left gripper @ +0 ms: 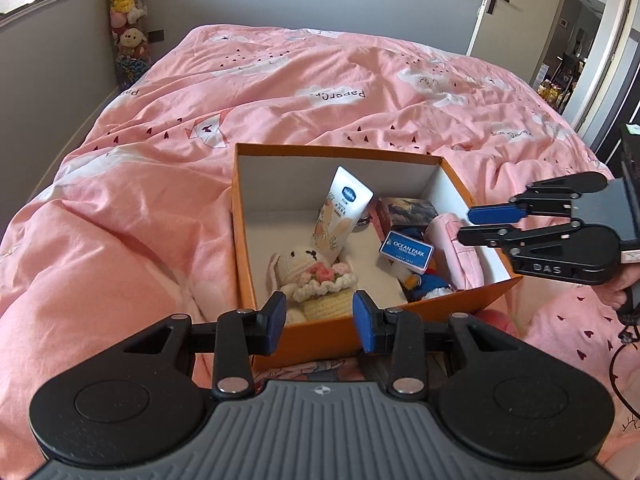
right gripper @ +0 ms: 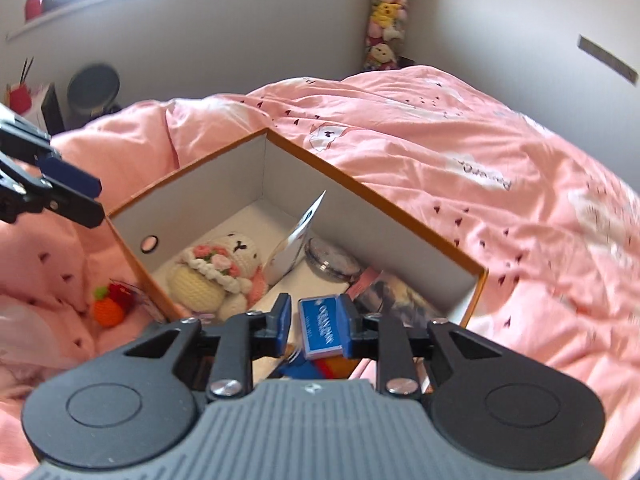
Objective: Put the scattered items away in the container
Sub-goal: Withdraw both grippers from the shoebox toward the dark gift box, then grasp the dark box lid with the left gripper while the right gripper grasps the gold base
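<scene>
An orange box [left gripper: 336, 151] with white inside walls stands on the pink duvet. In it lie a crochet bunny [left gripper: 312, 276], a Vaseline tube [left gripper: 346, 216] leaning upright, a blue Ocean Park box [left gripper: 406, 250], a pink cloth [left gripper: 460, 248] and a round tin [right gripper: 332, 264]. My left gripper [left gripper: 320, 320] hangs over the box's near wall, open and empty. My right gripper [left gripper: 470, 225] hovers above the right wall over the pink cloth, its fingers slightly apart with nothing held. In the right wrist view the blue Ocean Park box [right gripper: 322, 330] shows through the gap of the right gripper [right gripper: 314, 326], lying below it.
A small orange crochet fruit [right gripper: 108, 308] lies on the duvet [left gripper: 280, 92] just outside the box, below the left gripper [right gripper: 86, 198]. A column of plush toys [left gripper: 128, 20] stands in the far corner. An open door [left gripper: 504, 4] is at the far right.
</scene>
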A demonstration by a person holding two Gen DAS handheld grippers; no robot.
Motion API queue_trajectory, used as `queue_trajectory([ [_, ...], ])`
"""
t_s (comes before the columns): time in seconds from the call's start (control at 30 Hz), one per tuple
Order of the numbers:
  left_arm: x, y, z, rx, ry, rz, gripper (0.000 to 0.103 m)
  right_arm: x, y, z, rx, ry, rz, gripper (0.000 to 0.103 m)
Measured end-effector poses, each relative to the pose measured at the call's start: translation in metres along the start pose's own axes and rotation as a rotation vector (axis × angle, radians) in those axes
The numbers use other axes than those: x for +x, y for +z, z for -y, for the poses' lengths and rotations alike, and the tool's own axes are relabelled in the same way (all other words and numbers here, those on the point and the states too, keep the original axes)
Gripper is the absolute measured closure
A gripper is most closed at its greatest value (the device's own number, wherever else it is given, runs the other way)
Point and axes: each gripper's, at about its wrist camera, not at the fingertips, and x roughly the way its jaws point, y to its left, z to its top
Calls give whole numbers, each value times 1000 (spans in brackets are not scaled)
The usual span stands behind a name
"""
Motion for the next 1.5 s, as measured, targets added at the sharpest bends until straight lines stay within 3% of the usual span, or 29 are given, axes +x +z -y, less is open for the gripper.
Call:
queue_trajectory([
  [0.1,-2,-11,-2,-22,-1,3,61,-14,-16,0,101,0,-2,70],
  [0.4,10,-38,13,-80,-105,-2,60,-26,-75,4,359,-85,-110,59],
  [0.6,43,-52,17,-218,-155,-96,55,-13,-98,-12,412,8,-166,59],
  [0.87,86,-67,23,-324,-161,-227,51,11,-98,-36,233,27,-223,60],
  [1.03,108,-75,17,-378,-155,-295,50,26,-92,-51,53,25,-247,58],
  [1.2,119,-79,12,-415,-185,-318,38,41,-93,-61,-95,22,-276,55],
  [1.3,127,-79,14,-411,-201,-328,34,47,-96,-62,-131,20,-292,46],
  [1.5,144,-80,17,-428,-246,-354,31,54,-99,-57,-140,18,-311,40],
])
